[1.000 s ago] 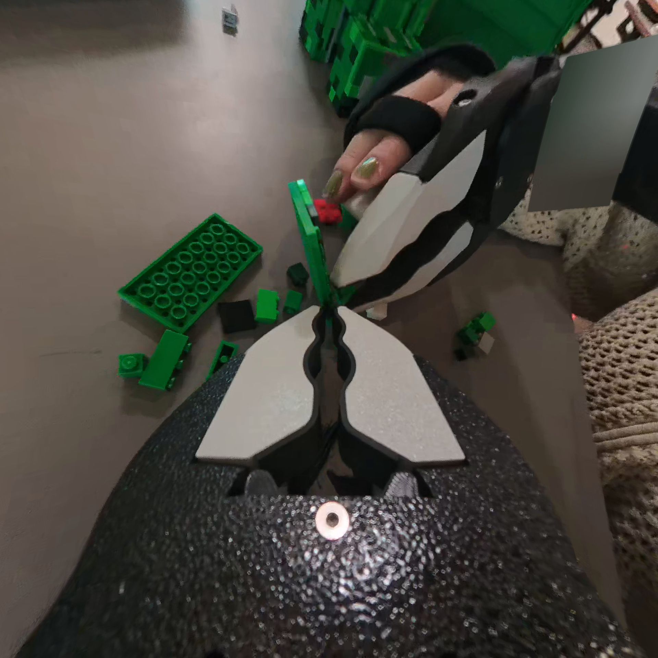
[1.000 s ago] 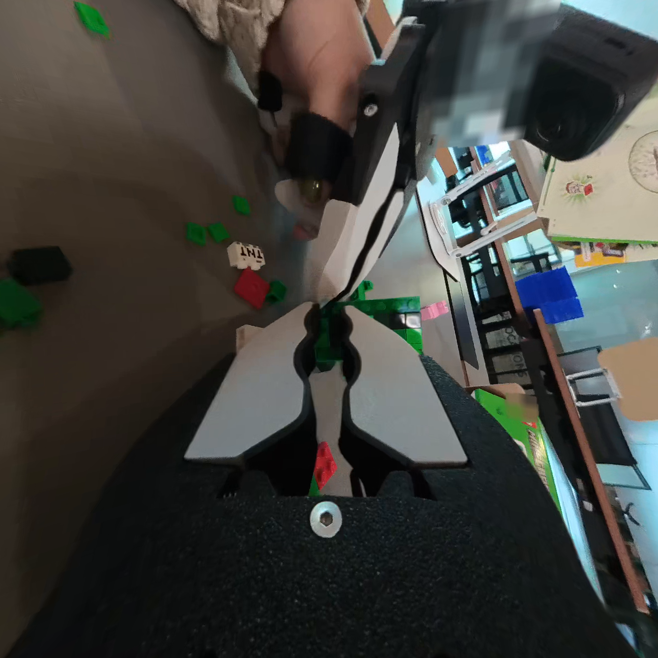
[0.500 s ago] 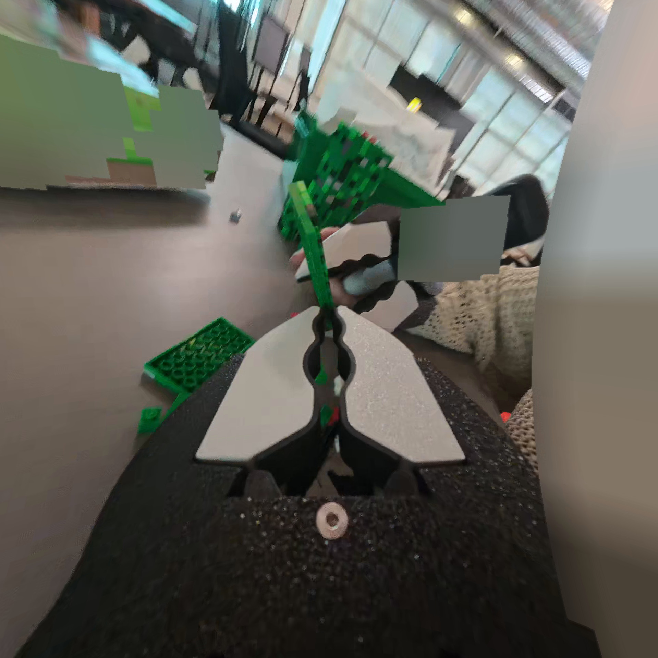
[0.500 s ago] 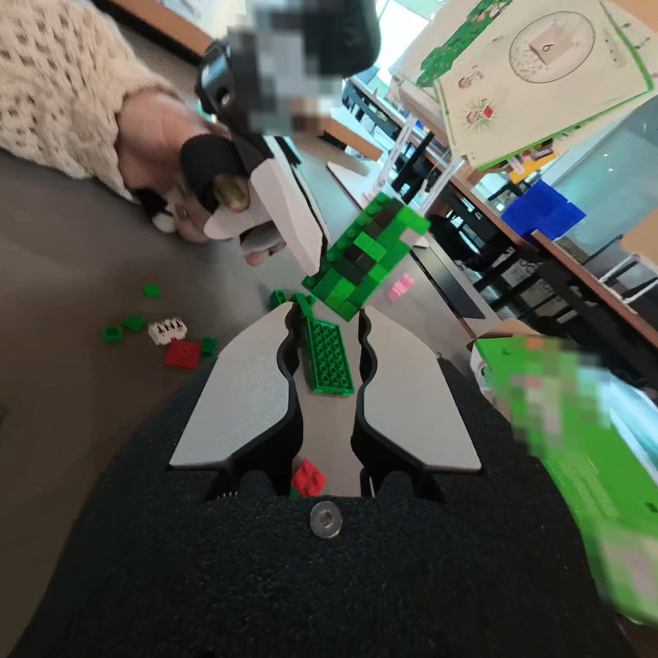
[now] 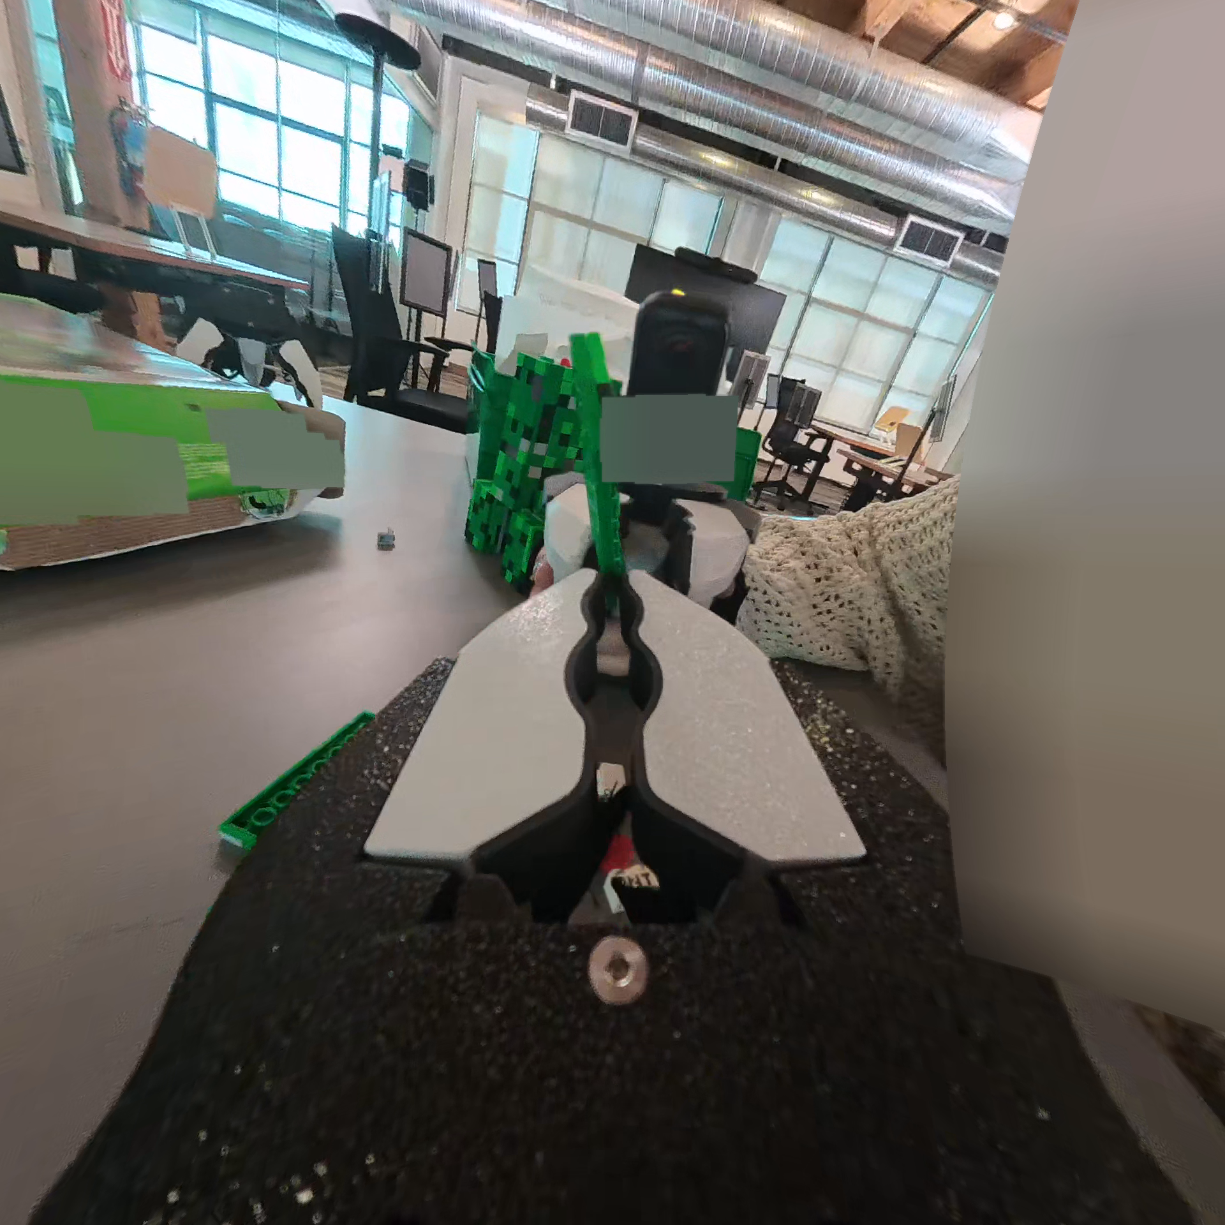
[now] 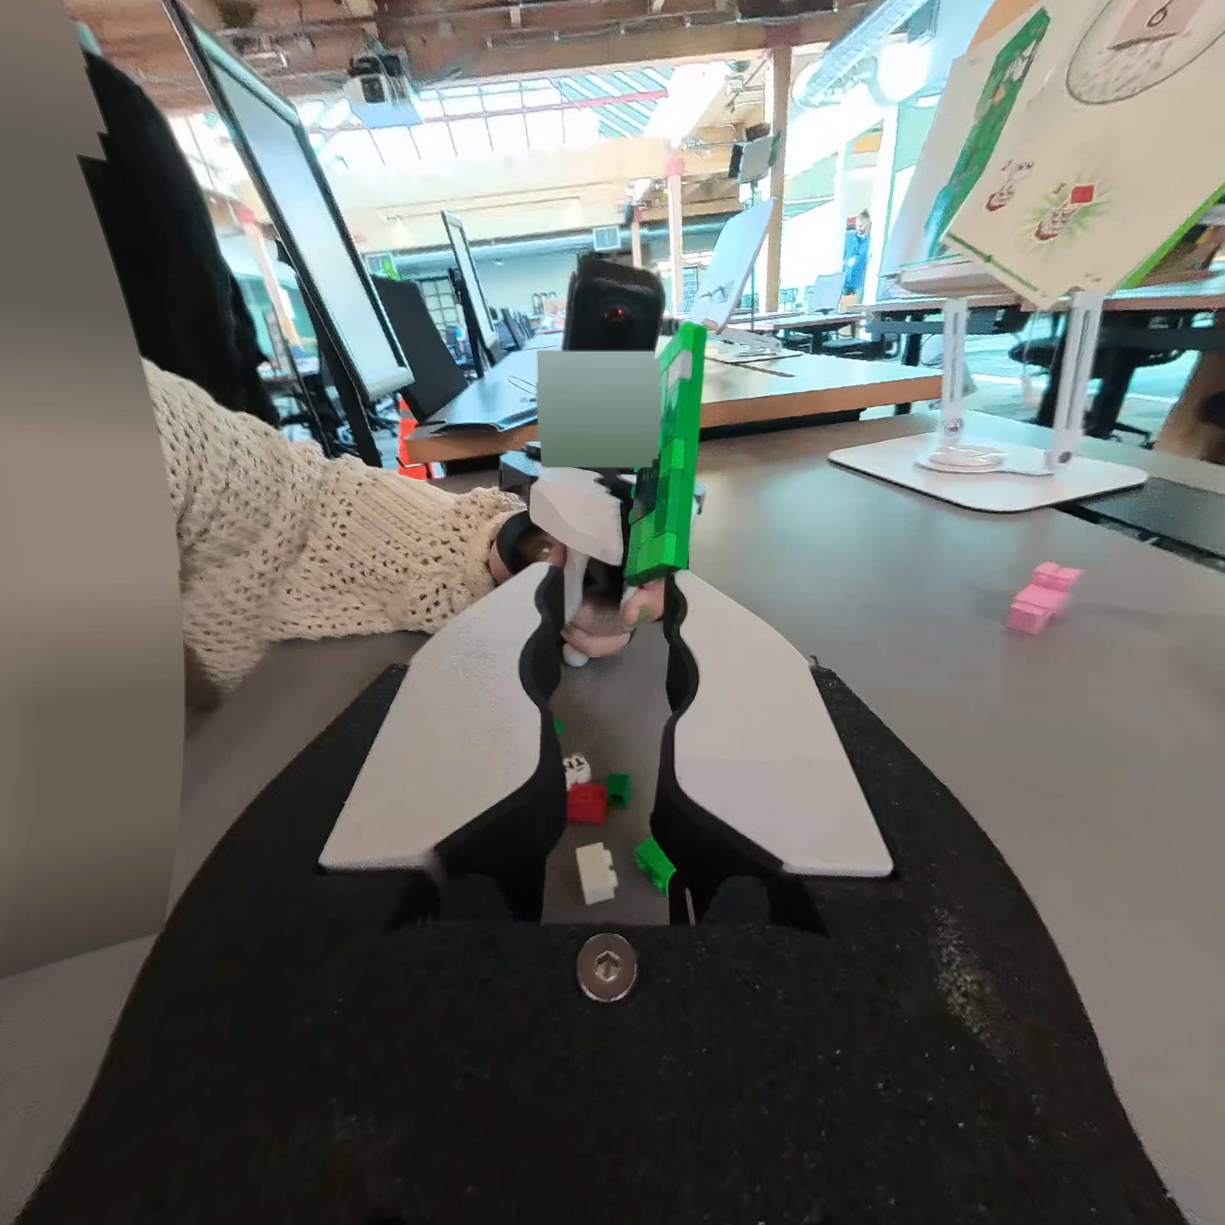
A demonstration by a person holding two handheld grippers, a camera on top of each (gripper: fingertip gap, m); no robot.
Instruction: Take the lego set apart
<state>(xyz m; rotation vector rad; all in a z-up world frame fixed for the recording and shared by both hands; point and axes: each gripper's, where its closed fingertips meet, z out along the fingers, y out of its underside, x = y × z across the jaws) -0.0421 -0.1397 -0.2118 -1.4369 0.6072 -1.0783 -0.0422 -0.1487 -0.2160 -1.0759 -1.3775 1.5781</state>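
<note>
My left gripper (image 5: 608,584) is shut on the lower end of a green lego plate (image 5: 596,457) and holds it upright, edge-on, above the table. In the right wrist view the same plate (image 6: 666,464) shows green and dark tiles on its face, with the left gripper's fingers (image 6: 580,524) at its base. My right gripper (image 6: 606,583) is open and empty, facing the plate from a short way off. Its fingers (image 5: 712,547) show behind the plate in the left wrist view. A built green figure (image 5: 520,457) stands on the table behind.
Loose bricks lie under my right gripper: a red one (image 6: 586,803), a white one (image 6: 595,874) and a green one (image 6: 653,862). A pink figure (image 6: 1041,596) lies to the right, near a booklet stand (image 6: 981,474). A green plate (image 5: 291,782) and a box (image 5: 132,457) are to the left. The grippers are tip to tip, or close to it. The built green figure (image 5: 520,457) is about equally far from each gripper, around 20 cm.
My right gripper has let go of the green plate, opened and drawn back. Both grippers have tilted up from facing the table to level. My left gripper still holds the plate.
</note>
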